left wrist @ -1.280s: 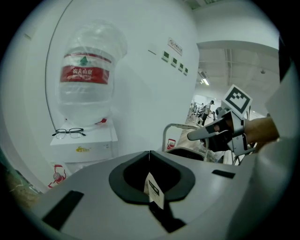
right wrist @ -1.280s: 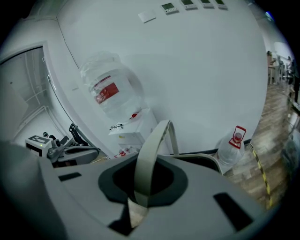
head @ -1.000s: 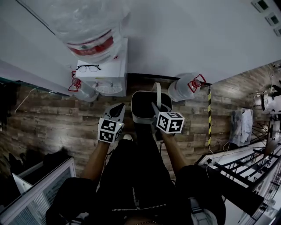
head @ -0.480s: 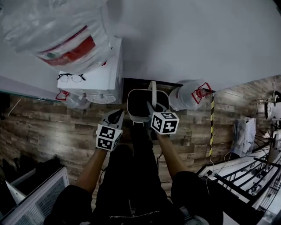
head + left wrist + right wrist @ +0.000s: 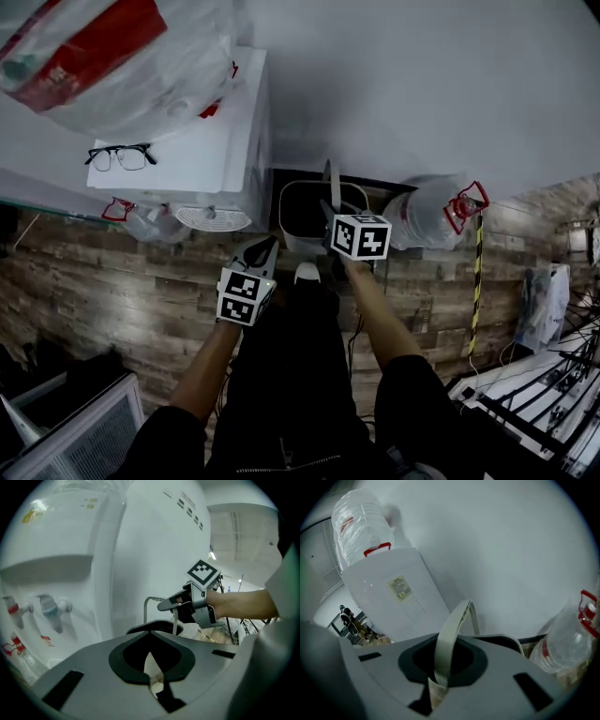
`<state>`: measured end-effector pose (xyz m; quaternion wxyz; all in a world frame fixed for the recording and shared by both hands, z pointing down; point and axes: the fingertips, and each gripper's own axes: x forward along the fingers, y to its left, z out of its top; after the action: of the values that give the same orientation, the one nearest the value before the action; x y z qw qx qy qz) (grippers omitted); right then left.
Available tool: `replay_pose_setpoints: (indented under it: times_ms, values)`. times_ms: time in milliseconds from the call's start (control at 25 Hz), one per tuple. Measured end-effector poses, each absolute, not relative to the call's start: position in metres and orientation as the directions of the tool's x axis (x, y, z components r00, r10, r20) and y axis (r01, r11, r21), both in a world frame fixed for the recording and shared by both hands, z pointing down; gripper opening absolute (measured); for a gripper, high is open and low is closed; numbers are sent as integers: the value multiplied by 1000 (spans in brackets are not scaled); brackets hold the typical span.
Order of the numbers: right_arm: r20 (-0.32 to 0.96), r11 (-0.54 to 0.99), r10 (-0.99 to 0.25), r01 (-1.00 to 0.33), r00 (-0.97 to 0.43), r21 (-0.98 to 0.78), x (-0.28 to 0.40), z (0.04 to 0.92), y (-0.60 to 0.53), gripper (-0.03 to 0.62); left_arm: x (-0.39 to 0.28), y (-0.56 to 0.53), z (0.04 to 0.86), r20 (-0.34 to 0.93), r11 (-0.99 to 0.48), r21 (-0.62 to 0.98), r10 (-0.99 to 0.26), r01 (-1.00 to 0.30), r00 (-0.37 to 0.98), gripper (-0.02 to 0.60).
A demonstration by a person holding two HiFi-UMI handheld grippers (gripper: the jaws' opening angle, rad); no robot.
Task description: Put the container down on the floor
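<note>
A brown wood-plank floor point(image 5: 112, 281) ran up to the pale wall. On it stood a white box-shaped water dispenser point(image 5: 202, 159). A clear plastic water jug point(image 5: 150, 223) lay at its foot. A second clear red-handled jug point(image 5: 422, 220) lay farther right, near a yellow-and-black striped strip point(image 5: 476, 281).

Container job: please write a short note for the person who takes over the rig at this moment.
Left tool: shut, empty, near the container.
Right tool: shut on the container's upright handle.
Container: by the wall, between water dispenser and bottle; floor contact cannot be seen.
Done: handle gripped.
To do: confirm it rests on the floor, then release.
</note>
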<state>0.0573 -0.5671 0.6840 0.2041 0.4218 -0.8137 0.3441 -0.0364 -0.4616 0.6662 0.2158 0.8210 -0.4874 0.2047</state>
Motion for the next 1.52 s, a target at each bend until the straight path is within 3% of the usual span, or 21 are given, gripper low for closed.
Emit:
replay_pose_setpoints:
  times_ms: [360, 720, 1120, 1520]
  values:
    - [656, 434, -481, -809, -581, -397, 34, 811, -607, 34, -40, -483, 776, 523, -429, 165, -725, -888, 447, 15]
    - [656, 445, -503, -819, -563, -362, 18, 901, -644, 34, -45, -486, 851, 530, -428, 168, -721, -888, 448, 15]
    - [499, 425, -683, -845, -534, -324, -8, 951, -673, 35, -55, -478, 876, 500, -429, 182, -734, -885, 459, 15]
    - [575, 609, -577, -775, -580, -170, -44, 985, -636, 35, -86, -464, 890, 505, -374, 170, -762, -912, 406, 15]
